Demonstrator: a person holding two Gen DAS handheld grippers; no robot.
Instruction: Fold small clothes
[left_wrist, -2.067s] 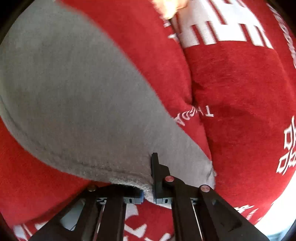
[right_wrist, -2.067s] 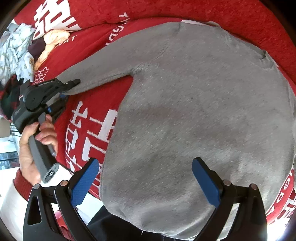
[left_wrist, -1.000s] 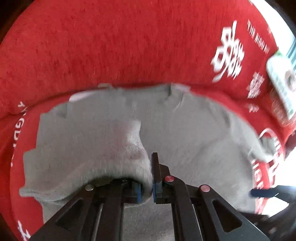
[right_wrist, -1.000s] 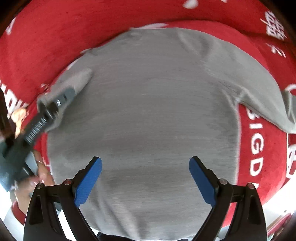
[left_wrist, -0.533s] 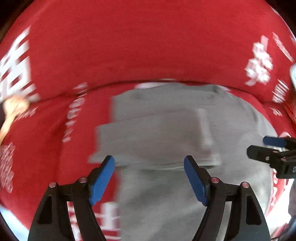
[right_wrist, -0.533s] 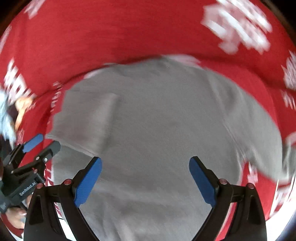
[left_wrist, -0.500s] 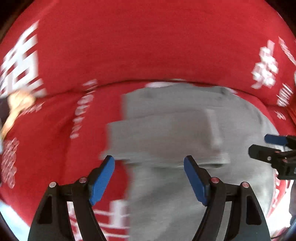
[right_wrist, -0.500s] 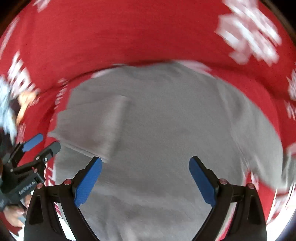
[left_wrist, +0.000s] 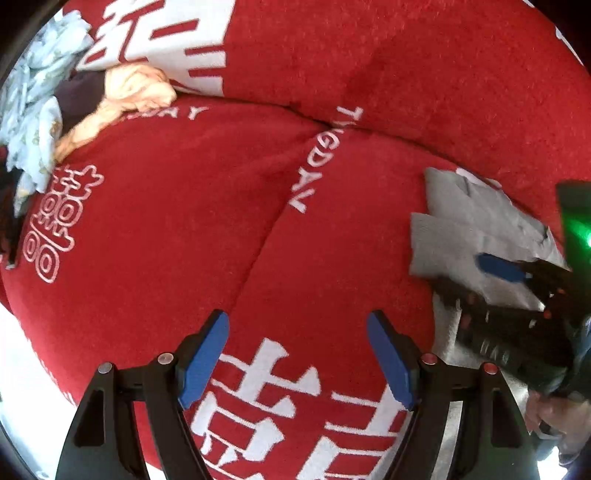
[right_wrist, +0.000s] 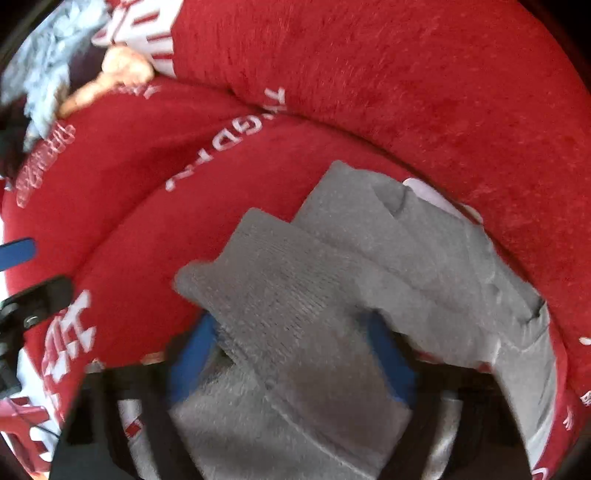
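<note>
Right gripper (right_wrist: 291, 354) jaws just been closing, grey sweater (right_wrist: 332, 295) sleeve between them, grip unclear. Your left gripper (left_wrist: 297, 354) gapes empty over red blanket (left_wrist: 166, 240); sweater sits right-of-frame.

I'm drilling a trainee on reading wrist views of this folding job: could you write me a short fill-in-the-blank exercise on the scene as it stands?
1. The sweater being folded is ____ in colour.
2. The blanket under it is ____ with white lettering.
3. The left tongs stand open with ____ between their blue pads.
4. The heap of other clothes lies at the upper ____ of both views.

Missing words: grey; red; nothing; left
</note>
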